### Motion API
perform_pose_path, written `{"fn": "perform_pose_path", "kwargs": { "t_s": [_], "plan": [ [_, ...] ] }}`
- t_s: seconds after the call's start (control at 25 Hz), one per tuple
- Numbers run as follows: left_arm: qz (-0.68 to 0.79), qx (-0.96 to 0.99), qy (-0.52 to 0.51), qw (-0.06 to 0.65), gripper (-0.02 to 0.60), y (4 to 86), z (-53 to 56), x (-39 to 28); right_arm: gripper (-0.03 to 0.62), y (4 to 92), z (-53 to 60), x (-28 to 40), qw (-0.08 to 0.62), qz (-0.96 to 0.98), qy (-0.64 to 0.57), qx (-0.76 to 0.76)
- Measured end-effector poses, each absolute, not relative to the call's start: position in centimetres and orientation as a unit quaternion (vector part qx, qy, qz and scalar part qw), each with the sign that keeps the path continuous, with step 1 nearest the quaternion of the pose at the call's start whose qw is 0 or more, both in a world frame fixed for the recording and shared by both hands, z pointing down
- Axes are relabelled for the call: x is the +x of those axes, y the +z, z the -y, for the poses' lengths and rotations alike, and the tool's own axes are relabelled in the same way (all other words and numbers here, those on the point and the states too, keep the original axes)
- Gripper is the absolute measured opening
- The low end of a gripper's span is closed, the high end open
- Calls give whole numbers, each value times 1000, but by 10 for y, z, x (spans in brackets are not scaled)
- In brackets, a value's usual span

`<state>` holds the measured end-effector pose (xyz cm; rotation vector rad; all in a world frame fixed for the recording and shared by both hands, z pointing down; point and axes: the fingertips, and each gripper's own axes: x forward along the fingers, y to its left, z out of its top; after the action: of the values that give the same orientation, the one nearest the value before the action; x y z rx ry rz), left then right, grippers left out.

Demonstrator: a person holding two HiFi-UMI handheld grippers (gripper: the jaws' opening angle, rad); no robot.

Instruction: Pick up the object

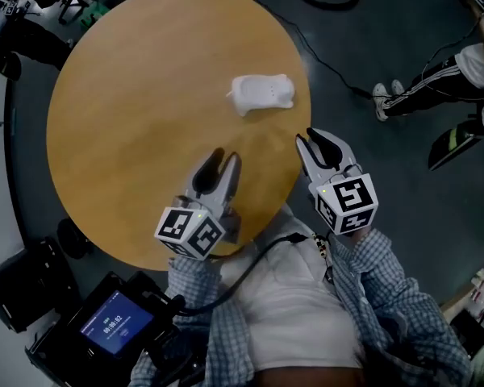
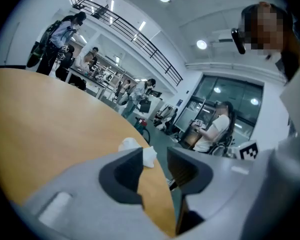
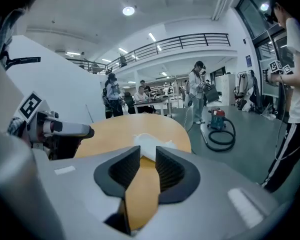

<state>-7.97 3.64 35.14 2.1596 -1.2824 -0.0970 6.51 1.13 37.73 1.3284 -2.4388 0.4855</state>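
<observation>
1. A person in a checked shirt is holding the left gripper and the right gripper at the near side of a round wooden table.
2. The object, white and possibly soft though the view is too coarse to be sure, is lying on the table near its right rim. It is beyond both grippers and touching neither.
3. The left gripper's jaws are standing apart over the tabletop, gripping nothing.
4. The right gripper's jaws are also standing apart, a little narrower and empty, and are pointing toward the object from the table's rim.
5. Bystanders are standing on the dark floor around the table.
</observation>
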Motion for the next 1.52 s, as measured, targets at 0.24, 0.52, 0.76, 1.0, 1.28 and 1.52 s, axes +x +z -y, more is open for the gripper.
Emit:
{"fn": "perform_pose_path", "kwargs": {
  "t_s": [0.24, 0.52, 0.76, 1.0, 1.28, 1.52],
  "plan": [
    [504, 796, -23, 334, 267, 381, 21, -77, 175, 408, 38, 55, 182, 850, 196, 454],
    [531, 769, 13, 355, 288, 431, 70, -81, 242, 458, 86, 47, 185, 828, 254, 464],
    [535, 761, 37, 364, 288, 436, 76, -67, 270, 472, 84, 47, 190, 804, 307, 473],
    [543, 752, 57, 369, 273, 441, 76, -58, 281, 476, 76, 43, 200, 797, 320, 472],
    [559, 741, 40, 370, 258, 438, 79, -61, 285, 474, 78, 40, 198, 802, 301, 476],
    [563, 739, 59, 365, 241, 437, 84, -63, 284, 471, 84, 38, 199, 803, 293, 479]
  ]
}}
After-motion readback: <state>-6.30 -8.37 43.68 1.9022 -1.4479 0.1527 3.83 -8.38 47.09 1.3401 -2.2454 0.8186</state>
